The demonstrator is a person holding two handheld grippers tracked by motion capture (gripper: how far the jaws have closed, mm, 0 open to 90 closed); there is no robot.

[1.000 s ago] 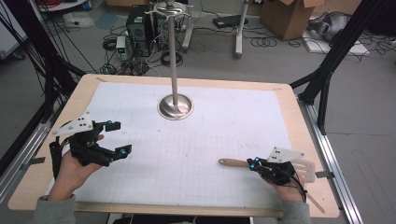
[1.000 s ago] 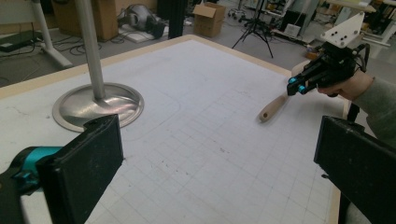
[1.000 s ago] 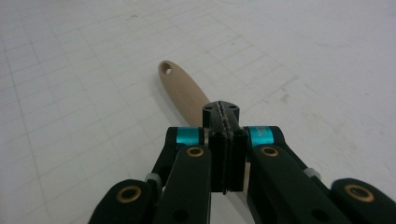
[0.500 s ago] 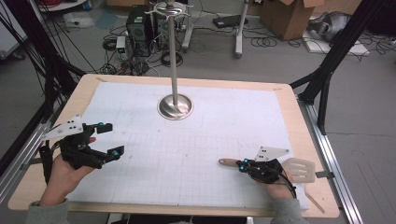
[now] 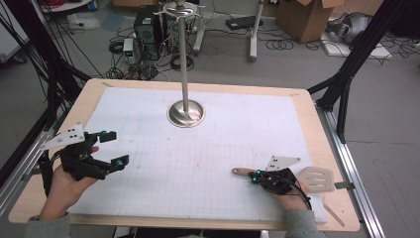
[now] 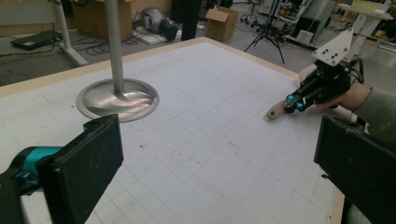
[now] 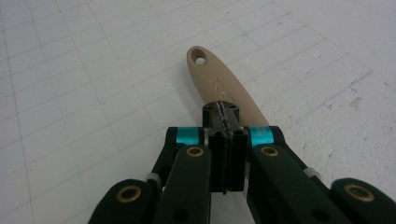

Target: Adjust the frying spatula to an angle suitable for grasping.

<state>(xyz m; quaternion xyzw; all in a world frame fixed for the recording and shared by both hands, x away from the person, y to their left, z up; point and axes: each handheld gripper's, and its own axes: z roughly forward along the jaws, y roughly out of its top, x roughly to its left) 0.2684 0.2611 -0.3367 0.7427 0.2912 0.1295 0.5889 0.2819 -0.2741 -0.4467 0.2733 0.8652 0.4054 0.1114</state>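
One spatula lies flat near the right front corner of the bench, on the white gridded mat. High view: its pale slotted blade points toward the right edge and its tan handle toward the middle, with the right tool set low over the handle and the person's hand behind it. Right gripper view adds what the high view cannot resolve: the handle is smooth, rounded and beige, with one hanging hole at its free end and faint embossed lettering; the right tool's two black jaws stand pressed together with no gap between them, above the handle. Whether they pinch the handle or merely sit over it, cannot tell. Left gripper view shows the right tool from the side, teal-tipped, with the handle end poking out beyond it, and the grey three-cornered plate on top. The left tool is held above the left front part of the mat, jaws spread wide apart, nothing between them; its pads are matte black blocks. One polished metal stand, a thin pole on a round dished base, sits at the mat's far centre, well apart from both tools. Count: two tools, one spatula, one stand.
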